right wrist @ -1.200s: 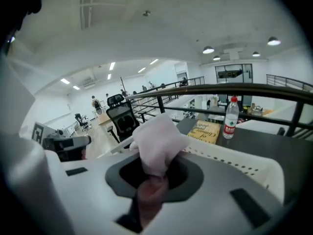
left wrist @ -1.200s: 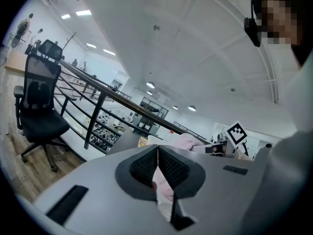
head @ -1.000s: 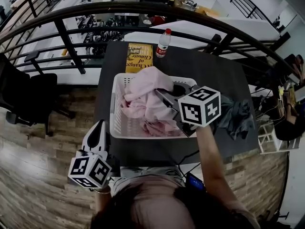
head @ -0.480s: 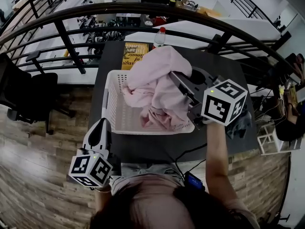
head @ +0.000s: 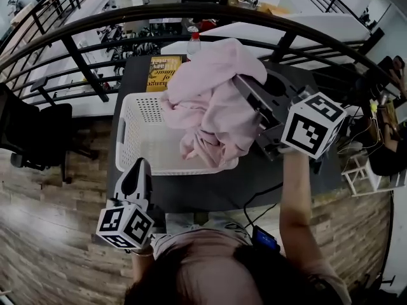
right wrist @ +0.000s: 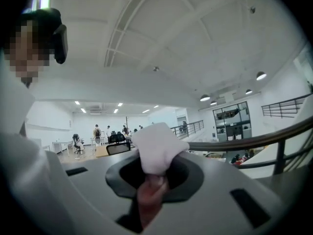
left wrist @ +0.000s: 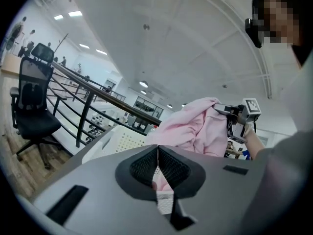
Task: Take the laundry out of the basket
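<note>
Upper centre, the right gripper [head: 249,94] clenches the pink garment [head: 213,103] over the basket [head: 130,138]; lower left hangs the left gripper [head: 141,169] (clenched, empty).

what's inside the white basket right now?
Left part of the basket: bare perforated floor, nothing lying there. Right part is covered by the pink garment hanging from the right gripper, so whatever lies beneath it cannot be seen.

Wood floor [head: 51,234], black railing [head: 95,27], office chair [head: 32,132], dark table [head: 191,192], ceiling lights [right wrist: 260,75].
</note>
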{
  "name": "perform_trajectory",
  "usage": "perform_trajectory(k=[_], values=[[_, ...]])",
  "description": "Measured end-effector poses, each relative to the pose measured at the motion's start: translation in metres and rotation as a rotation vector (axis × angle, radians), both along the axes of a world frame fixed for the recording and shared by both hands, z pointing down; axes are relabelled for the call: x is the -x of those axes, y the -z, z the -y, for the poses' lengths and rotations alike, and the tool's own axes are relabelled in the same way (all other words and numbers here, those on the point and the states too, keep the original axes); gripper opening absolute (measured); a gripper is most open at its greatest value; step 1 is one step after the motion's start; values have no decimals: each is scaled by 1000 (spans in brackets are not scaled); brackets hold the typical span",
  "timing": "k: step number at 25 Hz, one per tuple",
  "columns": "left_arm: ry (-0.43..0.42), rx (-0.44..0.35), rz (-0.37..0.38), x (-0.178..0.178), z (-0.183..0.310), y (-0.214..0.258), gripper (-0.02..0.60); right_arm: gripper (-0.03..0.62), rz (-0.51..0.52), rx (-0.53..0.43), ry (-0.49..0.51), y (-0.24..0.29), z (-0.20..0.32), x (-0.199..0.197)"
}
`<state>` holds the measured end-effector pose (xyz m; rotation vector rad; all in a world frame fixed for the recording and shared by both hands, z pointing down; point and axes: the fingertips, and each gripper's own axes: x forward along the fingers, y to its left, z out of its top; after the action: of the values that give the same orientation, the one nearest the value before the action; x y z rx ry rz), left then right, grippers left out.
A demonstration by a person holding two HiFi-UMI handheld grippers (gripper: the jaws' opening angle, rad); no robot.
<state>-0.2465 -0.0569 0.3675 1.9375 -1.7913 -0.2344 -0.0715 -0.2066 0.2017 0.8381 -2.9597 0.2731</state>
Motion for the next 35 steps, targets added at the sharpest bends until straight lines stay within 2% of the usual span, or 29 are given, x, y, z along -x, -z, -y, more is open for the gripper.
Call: perform_trajectory(k=[4, 12, 17, 27, 35], values=[[-29, -5, -1, -27, 4, 3, -2, 74, 50, -44, -25, 27, -1, -30], [-57, -2, 4, -72, 7, 4, -2, 74, 75, -127, -105, 67, 5, -99], [-80, 3, 6, -104, 5, 6, -2, 72, 100, -164, -121, 86, 1, -139], [-115, 7, 21, -153, 9, 2, -2, 72, 117, -169, -181, 83, 1, -204], [-145, 6, 37, -199, 7, 4, -2, 72, 109, -146, -176, 69, -7, -245]])
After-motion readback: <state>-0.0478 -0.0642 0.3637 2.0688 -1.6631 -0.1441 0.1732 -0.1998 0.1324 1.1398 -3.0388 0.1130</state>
